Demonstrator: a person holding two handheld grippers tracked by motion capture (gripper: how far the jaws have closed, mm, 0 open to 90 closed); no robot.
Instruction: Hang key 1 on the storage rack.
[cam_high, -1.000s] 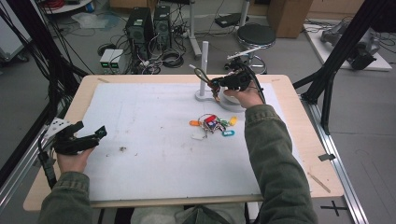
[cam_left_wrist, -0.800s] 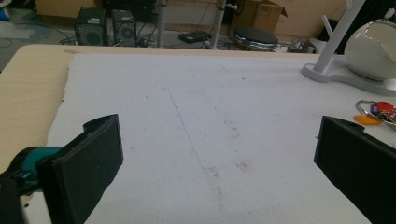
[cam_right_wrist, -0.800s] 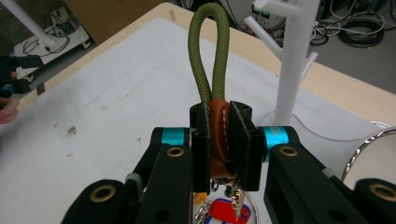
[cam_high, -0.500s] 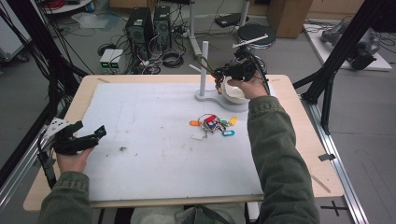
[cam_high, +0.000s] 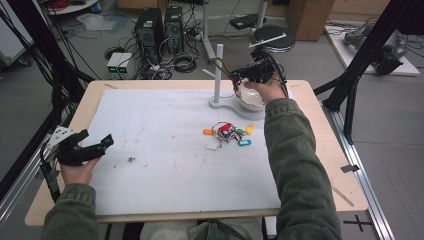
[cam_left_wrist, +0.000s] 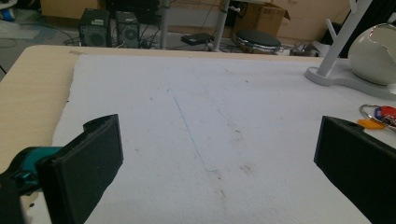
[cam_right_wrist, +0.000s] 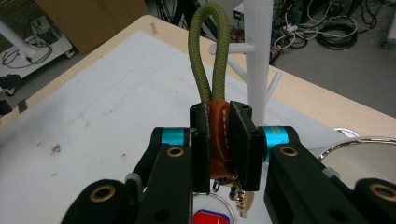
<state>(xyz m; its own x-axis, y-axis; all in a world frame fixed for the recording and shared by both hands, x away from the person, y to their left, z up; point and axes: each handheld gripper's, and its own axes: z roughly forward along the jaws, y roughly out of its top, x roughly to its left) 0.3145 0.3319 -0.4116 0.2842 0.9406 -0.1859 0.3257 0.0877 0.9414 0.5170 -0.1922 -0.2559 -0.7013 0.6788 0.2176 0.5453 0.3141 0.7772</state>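
My right gripper (cam_high: 235, 76) is shut on the brown leather tab of an olive-green cord loop (cam_right_wrist: 208, 46), with small metal bits hanging under the tab. It is held in the air at the far side of the table, and the loop (cam_high: 223, 66) stands just in front of the pegs of a white peg stand (cam_high: 218, 70). A bunch of keys with coloured tags (cam_high: 227, 132) lies on the white mat (cam_high: 165, 130). At the table's near left, my left gripper (cam_high: 85, 147) rests with its jaws wide open and nothing between them; in the left gripper view it (cam_left_wrist: 224, 163) looks across the bare mat.
A white bowl (cam_high: 250, 100) sits on the stand's base, right beneath my right hand. The wooden table (cam_high: 320, 130) frames the mat. Black frame posts stand at both sides, and computers, cables and a stool are on the floor beyond.
My right gripper has risen and shifted toward the far edge with the cord loop, closer to the stand's upper pegs. The left gripper has stayed put.
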